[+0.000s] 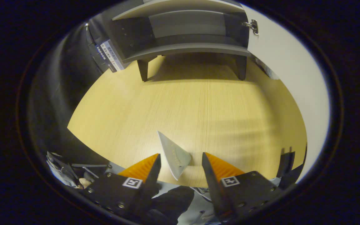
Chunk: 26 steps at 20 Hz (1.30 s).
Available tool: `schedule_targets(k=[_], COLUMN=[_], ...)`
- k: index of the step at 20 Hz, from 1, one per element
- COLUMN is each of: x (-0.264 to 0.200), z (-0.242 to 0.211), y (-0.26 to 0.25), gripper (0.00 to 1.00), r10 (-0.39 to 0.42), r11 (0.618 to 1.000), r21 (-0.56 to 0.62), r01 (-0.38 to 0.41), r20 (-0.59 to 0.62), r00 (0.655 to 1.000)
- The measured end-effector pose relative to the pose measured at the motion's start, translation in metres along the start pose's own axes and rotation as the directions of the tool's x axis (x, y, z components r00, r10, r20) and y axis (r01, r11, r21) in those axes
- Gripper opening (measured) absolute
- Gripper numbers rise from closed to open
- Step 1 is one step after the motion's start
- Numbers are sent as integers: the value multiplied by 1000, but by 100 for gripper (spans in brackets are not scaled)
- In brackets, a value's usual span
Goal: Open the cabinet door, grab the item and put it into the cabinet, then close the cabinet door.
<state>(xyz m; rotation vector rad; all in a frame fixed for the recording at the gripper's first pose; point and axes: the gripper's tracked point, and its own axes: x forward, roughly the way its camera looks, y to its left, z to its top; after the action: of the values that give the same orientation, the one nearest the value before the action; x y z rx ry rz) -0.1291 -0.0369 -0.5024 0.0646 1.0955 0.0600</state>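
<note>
Pale grey, flat and triangular, the item lies on the wooden counter close to its near edge, one point aimed at me and another aimed toward the cabinet. It sits between the fingers of my tool, nearer the left finger; whether that finger touches it I cannot tell. The right finger stands clear of it, so the tool is released and grasps nothing.

Step in hand, in my judgement: the pick-up. The cabinet door already stands swung open to the right, hinge visible, and the grey cabinet at the far edge of the counter shows open shelves with nothing I can make out on them.

To do this well, I would centre the item between the fingers first, since it sits off to the left. It looks thin and lies low on the counter, so the fingertips should come down right to the wood and close across its narrow width, not along its length. A thin piece like this may slip or tip out if pinched only at a corner.

Surroundings: the stretch of counter between item and cabinet is bare, so nothing blocks the carry. A labelled panel leans at the cabinet's left side, well apart from the route. The open door on the right is the one thing to keep clear of on approach. Dark clutter lies below the counter's near edge.
</note>
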Motion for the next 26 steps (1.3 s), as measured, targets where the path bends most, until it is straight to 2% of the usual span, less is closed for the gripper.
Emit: schedule_targets(k=[1,4,5,7,14,20,26], x=[3,9,8,18,2,-34,-90], z=[-1,-7,-5,-1,9,63,136], y=[0,4,-1,-10,10,24,36], gripper=[41,44,44,21,21,21,21], r10=[-2,19,-8,-54,-44,-32,-16], r11=[1000,999,1000,998,999,999,999], r21=[18,42,19,38,8,18,36], r01=[2,-17,8,54,44,30,9], r20=[-4,-27,-33,-14,13,94,202], r00=[1000,999,999,998,999,995,979])
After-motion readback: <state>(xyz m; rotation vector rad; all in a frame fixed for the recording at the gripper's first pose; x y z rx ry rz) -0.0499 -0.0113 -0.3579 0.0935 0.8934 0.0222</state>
